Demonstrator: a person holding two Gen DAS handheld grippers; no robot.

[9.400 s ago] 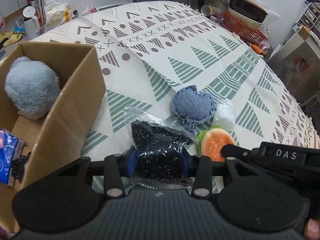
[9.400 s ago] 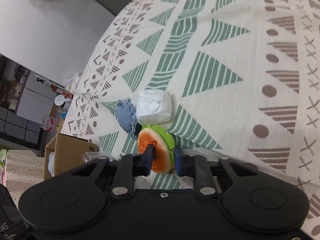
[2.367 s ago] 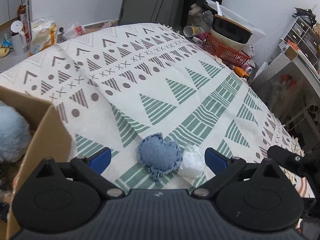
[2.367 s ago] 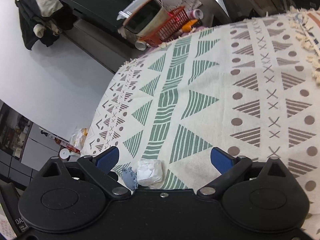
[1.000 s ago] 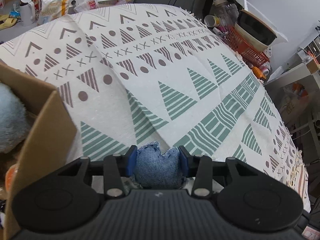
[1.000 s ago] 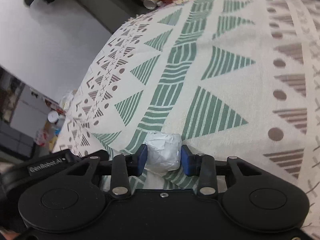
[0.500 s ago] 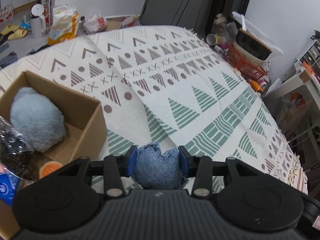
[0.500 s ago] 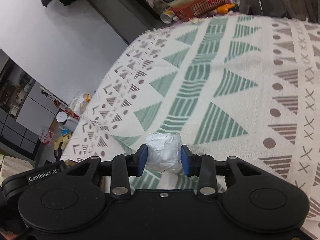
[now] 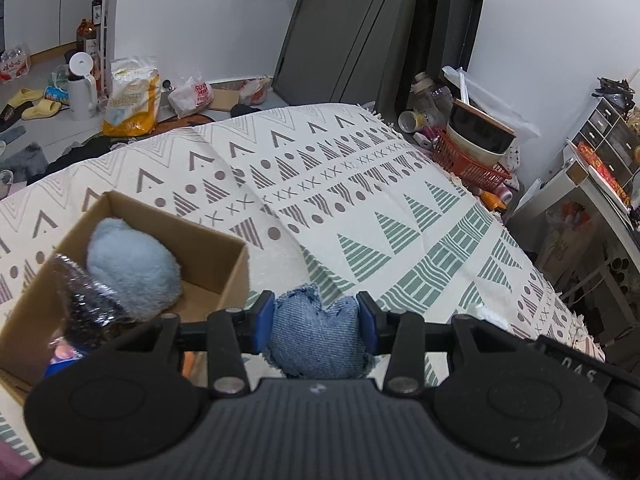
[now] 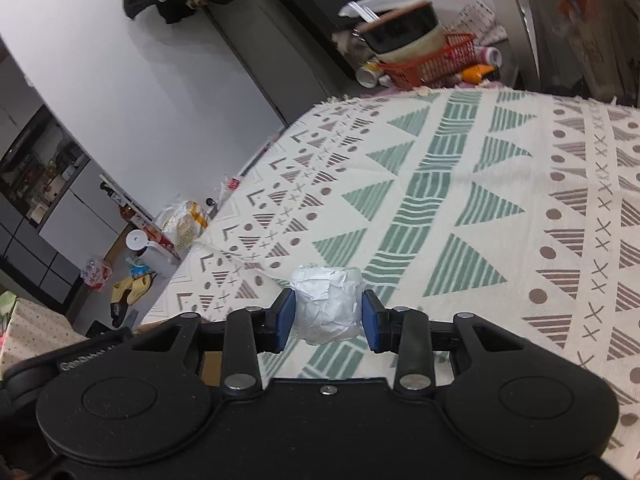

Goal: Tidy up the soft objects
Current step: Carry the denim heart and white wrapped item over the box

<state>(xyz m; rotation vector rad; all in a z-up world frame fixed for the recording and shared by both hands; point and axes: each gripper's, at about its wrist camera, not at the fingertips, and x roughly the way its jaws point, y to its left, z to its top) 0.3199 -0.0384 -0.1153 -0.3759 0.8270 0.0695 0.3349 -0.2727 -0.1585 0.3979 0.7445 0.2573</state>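
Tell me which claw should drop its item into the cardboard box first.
Left. The left claw, shut on the denim pouch, hangs right beside the cardboard box. The right claw holds the white bundle, and its view shows no box nearby.

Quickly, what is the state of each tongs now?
Left tongs: closed on the blue denim heart-shaped cushion.
Right tongs: closed on the white crumpled soft bundle.

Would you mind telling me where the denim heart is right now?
In the left wrist view, the denim heart is clamped in the left gripper, above the tablecloth, just right of the cardboard box.
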